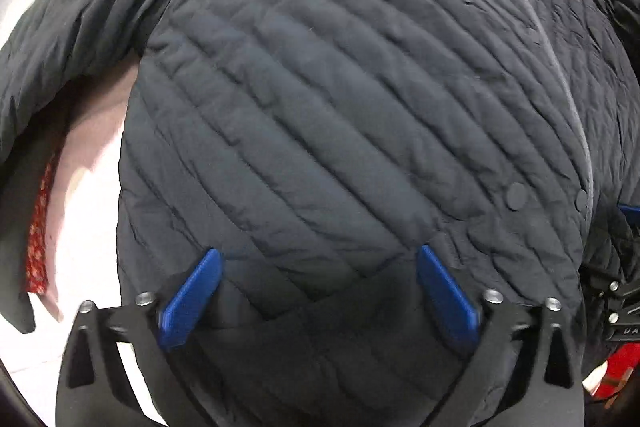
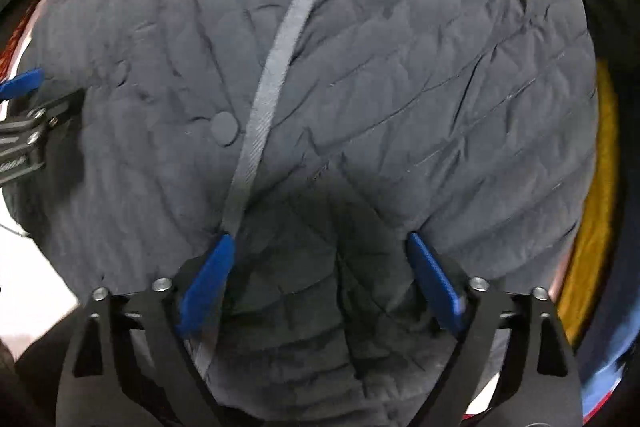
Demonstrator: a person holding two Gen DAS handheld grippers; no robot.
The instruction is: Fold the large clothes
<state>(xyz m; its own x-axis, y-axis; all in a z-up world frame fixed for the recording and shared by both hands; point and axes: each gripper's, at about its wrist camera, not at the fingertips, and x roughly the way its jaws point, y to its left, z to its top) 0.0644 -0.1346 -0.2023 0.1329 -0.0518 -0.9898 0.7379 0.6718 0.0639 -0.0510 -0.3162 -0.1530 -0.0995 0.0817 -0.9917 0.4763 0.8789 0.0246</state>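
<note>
A dark navy quilted jacket [image 1: 340, 87] lies spread flat and fills both views. One sleeve [image 1: 80, 27] stretches out to the left. A grey front strip [image 2: 276, 43] and a round snap button [image 2: 224, 129] run down its middle. My left gripper [image 1: 319, 250] points down over the jacket's body near the hem. It is open, its blue fingers [image 1: 192, 299] wide apart with only flat fabric beneath. My right gripper [image 2: 320, 235] is open the same way, just right of the grey strip. One blue finger [image 2: 24, 81] of the left gripper shows at the right wrist view's left edge.
A white surface [image 1: 92, 227] shows beside the jacket, with a red patterned cloth [image 1: 38, 227] at its left edge. A yellow item [image 2: 596, 227] and a blue one [image 2: 608, 367] lie past the jacket's right side. Something red [image 1: 620, 367] sits at the lower right.
</note>
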